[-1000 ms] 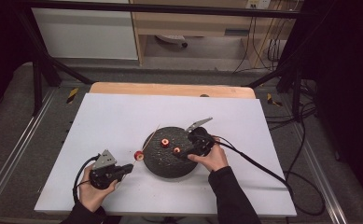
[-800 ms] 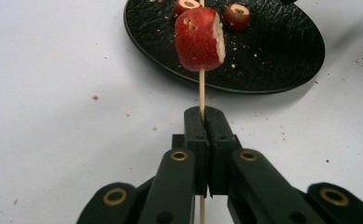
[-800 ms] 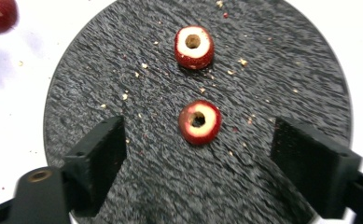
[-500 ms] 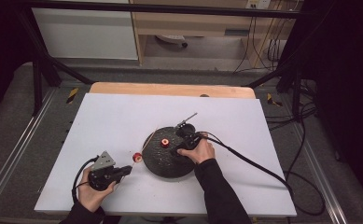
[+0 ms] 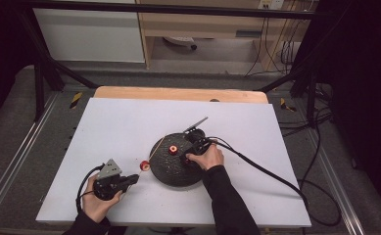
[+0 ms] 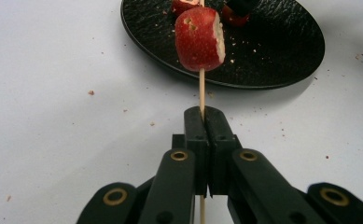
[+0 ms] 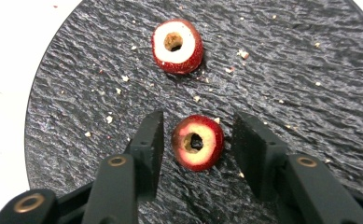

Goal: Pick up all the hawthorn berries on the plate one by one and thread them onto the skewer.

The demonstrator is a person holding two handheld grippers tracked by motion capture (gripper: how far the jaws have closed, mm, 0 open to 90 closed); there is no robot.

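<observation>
Straddling a cored red fruit slice (image 7: 198, 142) on the black plate (image 7: 282, 70), the right gripper (image 7: 198, 140) is held open; a skewer (image 6: 201, 91) is pinched by the left gripper (image 6: 202, 122) near the counter's (image 5: 129, 117) front edge.

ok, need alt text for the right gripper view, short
The right tool hangs open over a black textured plate, its two black jaws either side of a cored red fruit piece without touching it. A second cored piece lies farther up the plate, among scattered crumbs.

The skewer (image 6: 201, 88) runs off the top edge (its tip unseen), hidden lower between the claw's jaws.
</observation>
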